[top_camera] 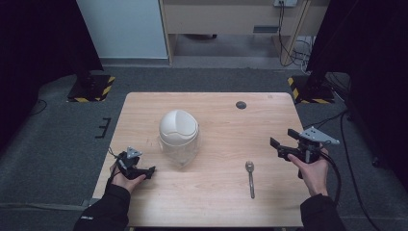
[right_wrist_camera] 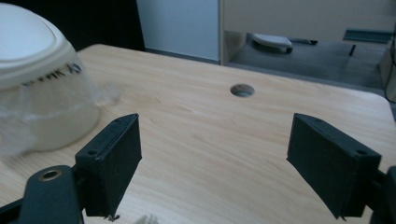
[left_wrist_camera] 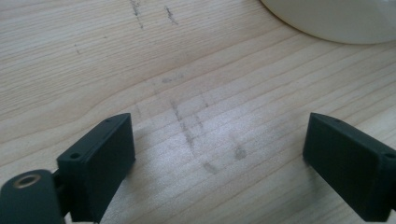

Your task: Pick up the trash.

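A small white bin with a domed swing lid and a clear plastic liner stands upright on the left half of the wooden table. A metal spoon lies near the front, right of the middle. My left gripper rests low on the table just left of the bin; its jaws stand open over bare wood, and the bin's rim curves in at the top right. My right gripper is held above the table's right side, open and empty, pointing toward the bin.
A round cable hole sits near the table's far edge. Grey carpet surrounds the table. Black stands with yellow-striped bases flank the far corners. Cables trail on the floor at the back right.
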Motion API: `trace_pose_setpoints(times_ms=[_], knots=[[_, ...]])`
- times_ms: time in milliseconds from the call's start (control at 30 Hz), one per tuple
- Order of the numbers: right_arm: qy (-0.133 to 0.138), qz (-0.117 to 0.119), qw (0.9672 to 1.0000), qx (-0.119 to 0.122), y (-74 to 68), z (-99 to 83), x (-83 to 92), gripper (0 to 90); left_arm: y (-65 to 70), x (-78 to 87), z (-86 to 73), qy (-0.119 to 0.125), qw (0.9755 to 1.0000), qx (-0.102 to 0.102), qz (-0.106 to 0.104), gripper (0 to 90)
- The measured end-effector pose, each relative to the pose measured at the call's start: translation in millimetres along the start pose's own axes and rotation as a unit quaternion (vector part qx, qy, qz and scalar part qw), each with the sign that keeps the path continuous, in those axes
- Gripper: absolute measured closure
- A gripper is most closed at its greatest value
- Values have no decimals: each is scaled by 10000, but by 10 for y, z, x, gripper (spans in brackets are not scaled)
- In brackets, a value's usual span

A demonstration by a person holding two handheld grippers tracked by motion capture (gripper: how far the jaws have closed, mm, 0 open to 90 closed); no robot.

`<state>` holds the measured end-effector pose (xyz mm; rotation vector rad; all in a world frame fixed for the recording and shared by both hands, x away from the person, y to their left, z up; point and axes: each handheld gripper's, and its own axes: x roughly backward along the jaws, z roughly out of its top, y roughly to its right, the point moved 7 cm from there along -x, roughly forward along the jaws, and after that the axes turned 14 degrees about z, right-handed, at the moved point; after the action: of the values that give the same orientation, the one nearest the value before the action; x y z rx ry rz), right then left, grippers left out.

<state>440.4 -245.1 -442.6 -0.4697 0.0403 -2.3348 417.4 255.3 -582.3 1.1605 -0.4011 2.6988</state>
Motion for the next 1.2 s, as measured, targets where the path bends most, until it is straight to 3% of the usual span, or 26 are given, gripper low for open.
trace_pose_setpoints(times_ms=[133,333,467,667,900,1200], knots=[[66,123,9999,103,-87,147,-55,170,12,-5,-4,29,10000,3,-10,47],[209,388,9985,331,-310,523,-180,165,43,-22,-15,107,9999,-2,-23,0],[253,511,9975,415,-410,683,-277,164,45,-26,-25,245,9997,29,-9,0],[273,694,9955,591,-564,881,-443,164,46,-28,-23,255,9997,37,-5,0],[275,937,9927,704,-741,1049,-681,164,46,-29,-22,256,9997,37,-5,0],[275,1298,9889,666,-939,1058,-976,176,46,-29,-22,256,9997,36,-5,0]])
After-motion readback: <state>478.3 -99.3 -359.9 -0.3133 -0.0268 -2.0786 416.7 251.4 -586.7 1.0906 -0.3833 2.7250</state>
